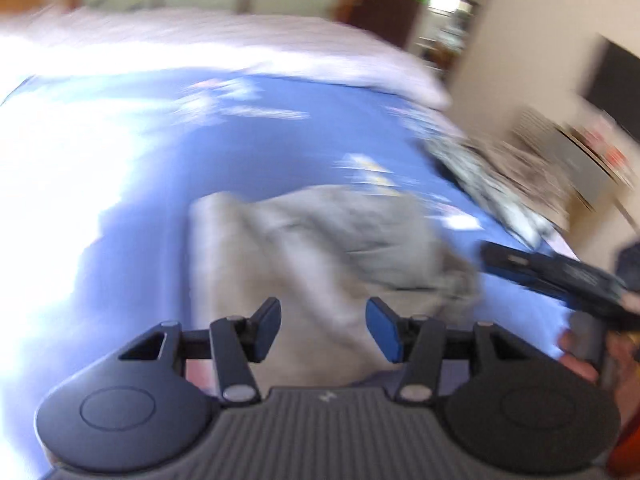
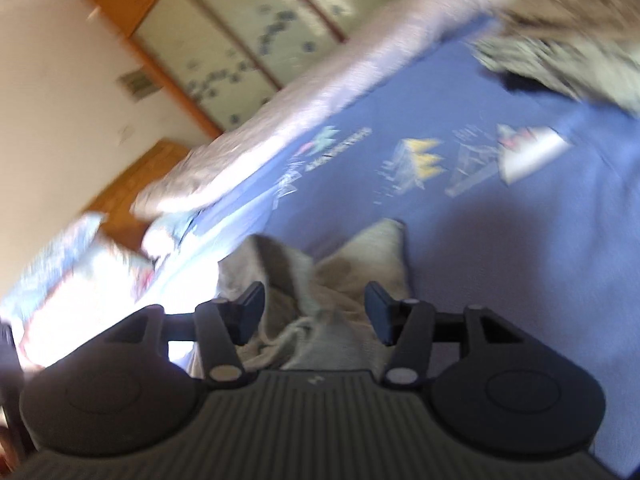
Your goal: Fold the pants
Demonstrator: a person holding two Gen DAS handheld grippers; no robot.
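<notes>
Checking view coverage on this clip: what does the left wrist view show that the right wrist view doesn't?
Only the left wrist view shows the right gripper, seen from outside at the pants' far edge, and a dark panel on the wall. Only the right wrist view shows the sliding doors, the sheet's crown print and the pants' drawstring. Both show the grey pants on the blue sheet, with the viewing gripper's jaws open.

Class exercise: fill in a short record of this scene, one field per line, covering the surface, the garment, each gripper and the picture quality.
surface: blue printed bedsheet
garment: grey pants, crumpled, not yet folded
left gripper: open, above the pants, holding nothing
right gripper: open, over the pants, holding nothing
picture quality: both views motion-blurred
</notes>
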